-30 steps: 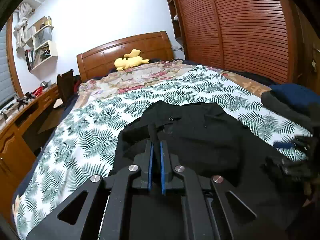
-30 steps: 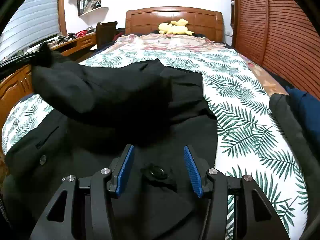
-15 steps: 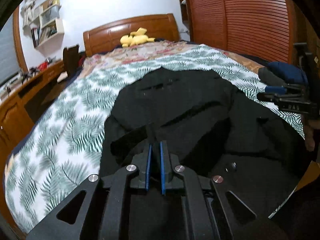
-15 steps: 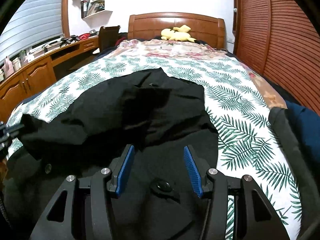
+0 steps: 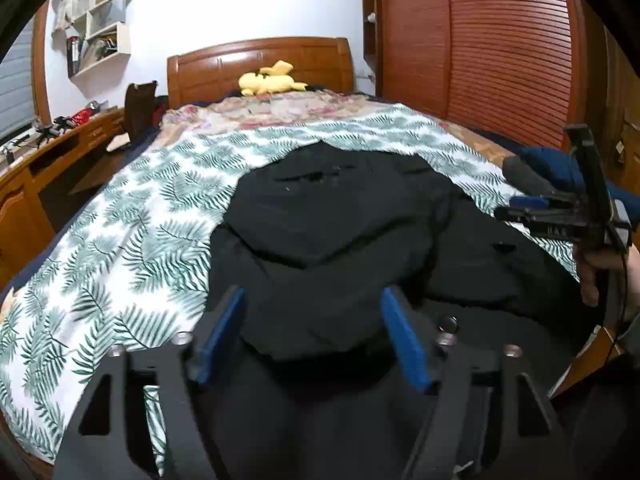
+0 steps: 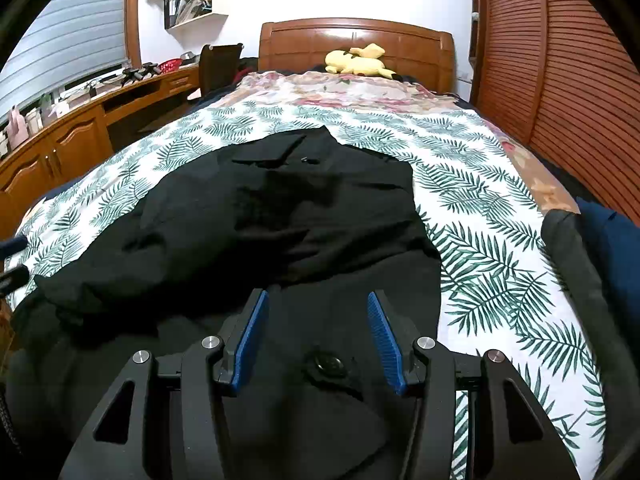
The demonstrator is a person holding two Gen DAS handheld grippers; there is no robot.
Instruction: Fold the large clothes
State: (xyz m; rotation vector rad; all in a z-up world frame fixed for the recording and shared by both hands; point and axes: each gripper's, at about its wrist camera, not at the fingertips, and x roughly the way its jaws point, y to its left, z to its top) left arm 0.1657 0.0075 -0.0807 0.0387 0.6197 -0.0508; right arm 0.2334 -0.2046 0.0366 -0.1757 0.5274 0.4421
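On the bed point(image 5: 132, 240): we're laying the black coat point(image 5: 340, 220) out, half folded.
Left gripper point(image 5: 316, 332): fingers opening over the dropped fold, gripping nothing.
Right gripper point(image 6: 316, 336): fingers apart, hovering empty.
Risk: we're guessing the loose fold slides open.

Black coat point(image 5: 344, 232) (one side folded over), rumpled, on leaf-print bedspread point(image 5: 132, 248)

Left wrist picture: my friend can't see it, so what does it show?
A black coat lies spread on a bed with a leaf-print cover. The left hand-held gripper hangs over the coat's near edge, its blue pads opening and pinching nothing. A yellow plush toy sits by the wooden headboard.
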